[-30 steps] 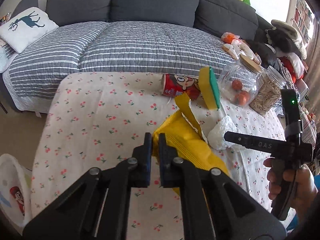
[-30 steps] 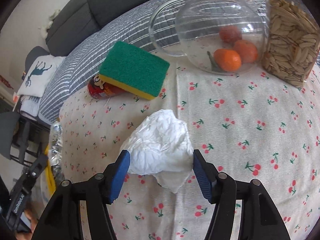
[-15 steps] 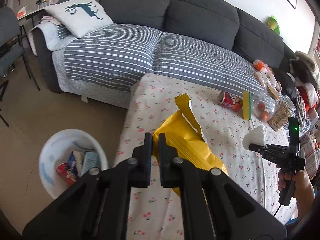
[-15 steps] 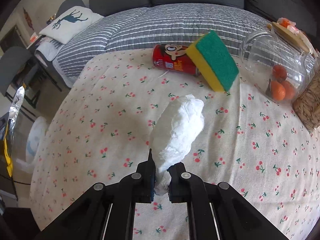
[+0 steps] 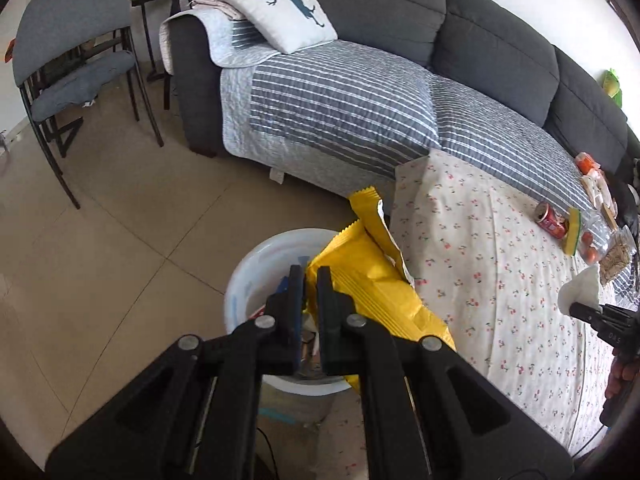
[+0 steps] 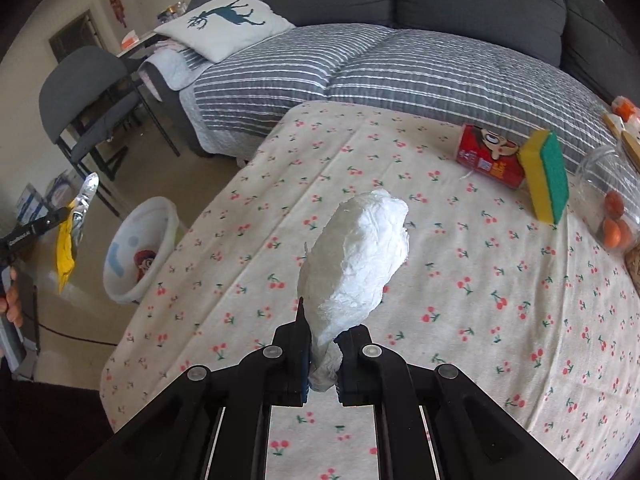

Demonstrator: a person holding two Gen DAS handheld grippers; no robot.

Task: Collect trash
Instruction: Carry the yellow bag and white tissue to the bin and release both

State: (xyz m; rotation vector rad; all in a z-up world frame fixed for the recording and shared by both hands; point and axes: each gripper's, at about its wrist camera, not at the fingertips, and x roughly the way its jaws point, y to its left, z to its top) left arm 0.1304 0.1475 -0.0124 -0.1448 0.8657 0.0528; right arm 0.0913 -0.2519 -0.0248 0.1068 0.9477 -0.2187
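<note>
Step in hand: carrying two pieces of trash from the table to the bin; by my reading the yellow one is about to be dropped.
Left gripper (image 5: 311, 280): clenched on the edge of a yellow snack wrapper (image 5: 372, 280), which hangs over the white trash bin (image 5: 244, 280) on the floor, just left of the table.
Right gripper (image 6: 325, 354): clenched on the lower end of a crumpled white tissue (image 6: 356, 256), held up above the cherry-print tablecloth (image 6: 460, 280), well apart from the bin.
Next move: the left jaws should release with the wrapper's bulk over the bin mouth; part of it seems to overhang the rim towards the table, so it may need lowering first. The tissue then has to travel left, past the table edge.
Bin contents: some packaging, one piece with a red cartoon face; the rest is too hidden to name.
Glass jar (image 6: 608, 184): at the far right of the table, lying tilted, holding orange fruits.
Second jar: beside it, apparently holding seeds, barely in view.
Also on the table: a red can (image 6: 490, 158) lying on its side, with a yellow-green sponge (image 6: 546, 176) standing against it.
</note>
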